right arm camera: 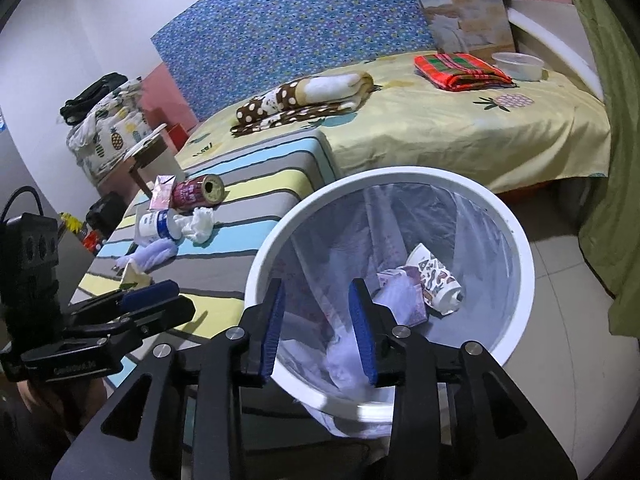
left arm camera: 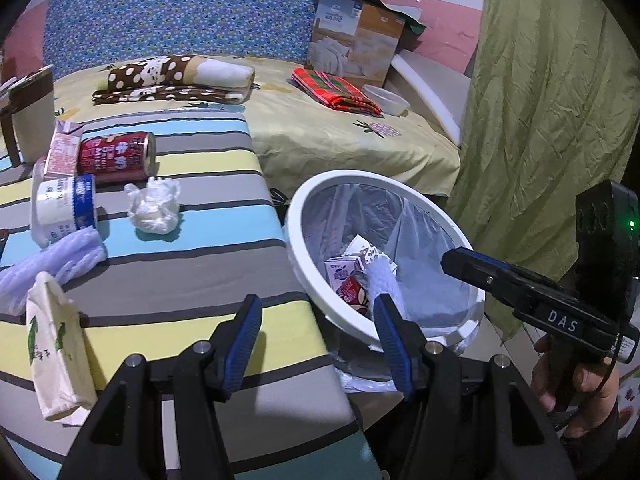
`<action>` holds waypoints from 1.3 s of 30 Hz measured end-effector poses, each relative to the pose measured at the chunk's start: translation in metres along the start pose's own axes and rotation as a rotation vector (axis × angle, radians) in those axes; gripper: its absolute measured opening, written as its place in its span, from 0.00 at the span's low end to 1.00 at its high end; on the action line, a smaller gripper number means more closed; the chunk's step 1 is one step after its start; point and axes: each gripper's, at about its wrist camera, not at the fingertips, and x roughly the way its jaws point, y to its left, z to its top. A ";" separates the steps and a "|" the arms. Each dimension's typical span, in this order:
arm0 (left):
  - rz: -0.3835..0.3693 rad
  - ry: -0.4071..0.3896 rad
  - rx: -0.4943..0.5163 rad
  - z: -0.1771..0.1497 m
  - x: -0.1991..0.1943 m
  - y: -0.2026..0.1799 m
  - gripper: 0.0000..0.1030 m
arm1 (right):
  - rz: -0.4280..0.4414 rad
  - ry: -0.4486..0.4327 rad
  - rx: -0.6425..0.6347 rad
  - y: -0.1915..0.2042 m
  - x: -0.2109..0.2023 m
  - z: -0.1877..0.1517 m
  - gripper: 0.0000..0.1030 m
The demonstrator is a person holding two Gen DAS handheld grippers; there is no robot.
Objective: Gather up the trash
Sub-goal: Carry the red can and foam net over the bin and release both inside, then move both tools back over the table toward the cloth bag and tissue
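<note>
Above the white lined trash bin point(right arm camera: 516, 280) my right gripper point(right arm camera: 318, 330) hangs wide and empty, my left gripper point(left arm camera: 318, 344) likewise beside its rim, while a crumpled plastic wad point(left arm camera: 154, 210) and red can point(left arm camera: 116, 156) wait on the striped cushion point(left arm camera: 192, 280).

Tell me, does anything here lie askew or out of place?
Yes. The red can and the white jar lie tipped on their sides on the striped table, beside a crumpled white wrapper.
</note>
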 end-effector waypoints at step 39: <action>0.301 -0.131 -0.183 -0.049 -0.098 0.085 0.58 | 0.090 -0.013 -0.131 0.084 -0.010 -0.014 0.35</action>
